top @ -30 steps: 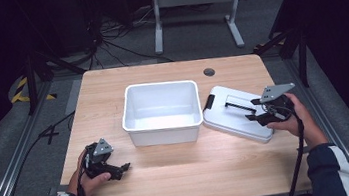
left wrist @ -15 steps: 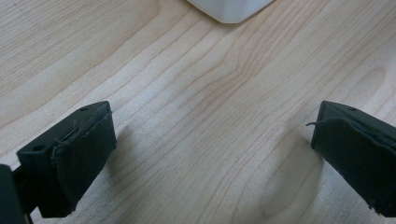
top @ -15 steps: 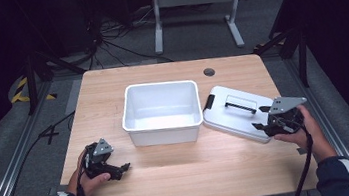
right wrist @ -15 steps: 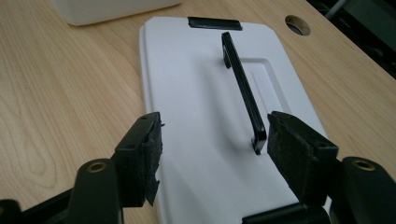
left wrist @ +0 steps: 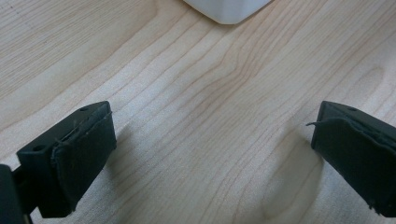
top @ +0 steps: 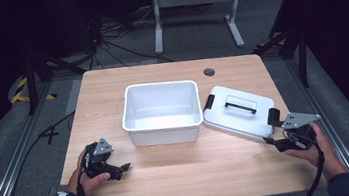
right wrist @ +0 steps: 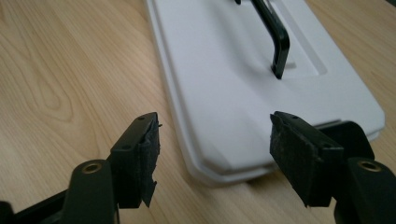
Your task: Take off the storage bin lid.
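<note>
No writing seems readable. One white lid [top: 238, 112] lies ahead of the open right gripper [right wrist: 212, 154], whose jaws have just been opening; one tub [top: 162, 111] lies beyond the open left gripper [left wrist: 212, 154].

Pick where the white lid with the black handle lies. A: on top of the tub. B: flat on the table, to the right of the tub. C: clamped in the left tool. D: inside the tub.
B: the lid lies flat on the table, just right of the open, empty tub; the right tool, jaws open, sits at its near end.
</note>
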`<act>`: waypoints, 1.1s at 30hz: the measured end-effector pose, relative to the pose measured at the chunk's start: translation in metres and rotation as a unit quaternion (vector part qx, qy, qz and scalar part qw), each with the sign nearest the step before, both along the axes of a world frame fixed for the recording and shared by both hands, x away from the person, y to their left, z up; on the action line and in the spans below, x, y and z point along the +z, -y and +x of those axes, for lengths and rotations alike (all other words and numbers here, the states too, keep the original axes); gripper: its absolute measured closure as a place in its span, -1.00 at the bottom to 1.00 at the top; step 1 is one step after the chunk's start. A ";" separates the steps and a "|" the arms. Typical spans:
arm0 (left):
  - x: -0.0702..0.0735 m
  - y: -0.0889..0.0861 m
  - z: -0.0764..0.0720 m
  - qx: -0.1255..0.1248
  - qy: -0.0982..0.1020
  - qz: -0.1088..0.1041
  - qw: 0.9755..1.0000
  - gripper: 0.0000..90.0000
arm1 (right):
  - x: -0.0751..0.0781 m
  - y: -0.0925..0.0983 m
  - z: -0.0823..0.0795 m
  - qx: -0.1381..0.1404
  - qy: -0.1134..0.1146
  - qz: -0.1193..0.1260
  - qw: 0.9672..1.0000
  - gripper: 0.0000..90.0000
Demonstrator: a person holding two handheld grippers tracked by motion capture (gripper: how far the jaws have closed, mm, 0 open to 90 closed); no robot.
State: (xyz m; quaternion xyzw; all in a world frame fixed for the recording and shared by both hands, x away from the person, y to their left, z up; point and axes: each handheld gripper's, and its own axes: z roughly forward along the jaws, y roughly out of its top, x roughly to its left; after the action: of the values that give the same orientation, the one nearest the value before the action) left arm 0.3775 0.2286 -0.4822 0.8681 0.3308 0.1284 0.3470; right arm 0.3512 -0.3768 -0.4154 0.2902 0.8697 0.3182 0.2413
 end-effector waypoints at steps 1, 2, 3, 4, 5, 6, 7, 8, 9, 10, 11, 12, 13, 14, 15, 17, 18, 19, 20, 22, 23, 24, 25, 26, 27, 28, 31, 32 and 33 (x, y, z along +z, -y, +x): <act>0.000 0.000 0.000 0.000 0.000 0.000 1.000 -0.99 | -0.002 0.001 -0.001 -0.004 -0.003 -0.003 1.000 -0.25; 0.000 0.000 0.000 0.000 0.000 0.000 1.000 -0.99 | -0.005 0.003 -0.002 -0.006 -0.006 0.000 1.000 -0.25; 0.000 0.000 0.000 0.000 0.000 0.000 1.000 -0.99 | -0.006 0.005 -0.003 -0.006 -0.008 0.004 1.000 -0.25; 0.000 0.000 0.000 0.000 0.000 0.000 1.000 -0.99 | -0.008 0.007 -0.004 -0.010 -0.010 0.007 1.000 -0.25; 0.000 0.000 0.000 0.000 0.000 0.000 1.000 -0.99 | -0.009 0.008 -0.005 -0.013 -0.014 0.009 1.000 -0.26; 0.000 0.000 0.000 0.000 0.000 0.000 1.000 -0.99 | -0.011 0.010 -0.007 -0.015 -0.014 0.009 1.000 -0.26; 0.000 0.000 0.000 0.000 0.000 0.000 1.000 -0.99 | -0.013 0.012 -0.008 -0.017 -0.014 0.013 1.000 -0.27; 0.000 0.000 0.000 0.000 0.000 0.000 1.000 -0.99 | -0.014 0.014 -0.010 -0.019 -0.020 0.021 0.999 -0.27; 0.000 0.000 0.000 0.000 0.000 0.000 1.000 -0.99 | -0.016 0.016 -0.011 -0.021 -0.022 0.027 0.999 -0.28; 0.000 0.000 0.000 0.000 0.000 0.000 1.000 -0.99 | -0.017 0.017 -0.012 -0.023 -0.020 0.031 0.999 -0.28; 0.000 0.000 0.000 0.000 0.000 0.000 1.000 -0.99 | -0.019 0.019 -0.014 -0.026 -0.023 0.036 0.999 -0.28; 0.000 0.000 0.000 0.000 0.000 0.000 1.000 -0.99 | -0.022 0.020 -0.015 -0.027 -0.029 0.038 0.998 -0.30; 0.000 0.000 0.000 0.000 0.000 0.000 1.000 -0.99 | -0.024 0.021 -0.016 -0.028 -0.029 0.037 0.998 -0.30; 0.000 0.000 0.000 0.000 0.000 0.000 1.000 -0.99 | -0.027 0.022 -0.017 -0.031 -0.030 0.038 0.998 -0.30; 0.000 0.000 0.000 0.000 0.000 0.000 1.000 -0.99 | -0.028 0.023 -0.018 -0.033 -0.031 0.042 0.998 -0.31; 0.000 0.000 0.000 0.000 0.000 0.000 1.000 -0.99 | -0.032 0.024 -0.020 -0.040 -0.037 0.045 0.997 -0.32; 0.000 0.000 0.000 0.000 -0.002 0.000 1.000 -1.00 | -0.034 0.024 -0.021 -0.043 -0.039 0.044 0.997 -0.32; 0.000 0.000 0.000 -0.001 -0.003 -0.001 1.000 -1.00 | -0.035 0.025 -0.021 -0.045 -0.040 0.046 0.997 -0.32; 0.000 0.000 0.000 0.000 -0.003 -0.001 1.000 -1.00 | -0.036 0.025 -0.021 -0.047 -0.041 0.051 0.997 -0.32; 0.000 0.000 0.000 -0.001 -0.003 -0.001 1.000 -1.00 | -0.040 0.025 -0.021 -0.054 -0.043 0.053 0.996 -0.37; 0.000 0.000 0.000 -0.001 0.000 0.000 1.000 -1.00 | -0.043 0.025 -0.021 -0.057 -0.047 0.052 0.996 -0.37; 0.000 0.000 0.000 0.000 -0.003 -0.001 1.000 -1.00 | -0.047 0.025 -0.021 -0.062 -0.043 0.058 0.995 -0.42; 0.000 0.000 0.000 -0.001 -0.002 0.000 1.000 -1.00 | -0.049 0.026 -0.020 -0.064 -0.046 0.072 0.994 -0.42; 0.000 0.000 0.000 0.000 0.000 0.000 1.000 -1.00 | -0.051 0.028 -0.020 -0.066 -0.048 0.086 0.993 -0.42; 0.000 0.000 0.000 0.000 0.000 0.000 1.000 -1.00 | -0.052 0.030 -0.020 -0.067 -0.051 0.091 0.992 -0.43; 0.000 0.000 0.000 0.000 0.000 0.000 1.000 -1.00 | -0.052 0.030 -0.020 -0.067 -0.051 0.091 0.992 -0.43; 0.000 0.000 0.000 0.000 -0.004 -0.003 1.000 -1.00 | -0.052 0.030 -0.020 -0.067 -0.051 0.091 0.992 -0.43; 0.000 0.000 0.000 0.000 -0.004 -0.003 1.000 -1.00 | -0.052 0.030 -0.020 -0.067 -0.051 0.091 0.992 -0.43; 0.000 0.000 0.000 0.000 -0.004 -0.003 1.000 -1.00 | -0.052 0.030 -0.020 -0.068 -0.051 0.091 0.992 -0.44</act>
State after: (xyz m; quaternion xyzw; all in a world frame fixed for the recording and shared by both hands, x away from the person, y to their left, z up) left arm 0.3775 0.2282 -0.4824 0.8678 0.3320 0.1242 0.3482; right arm 0.3310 -0.4072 -0.4672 0.3850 0.8265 0.3640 0.1901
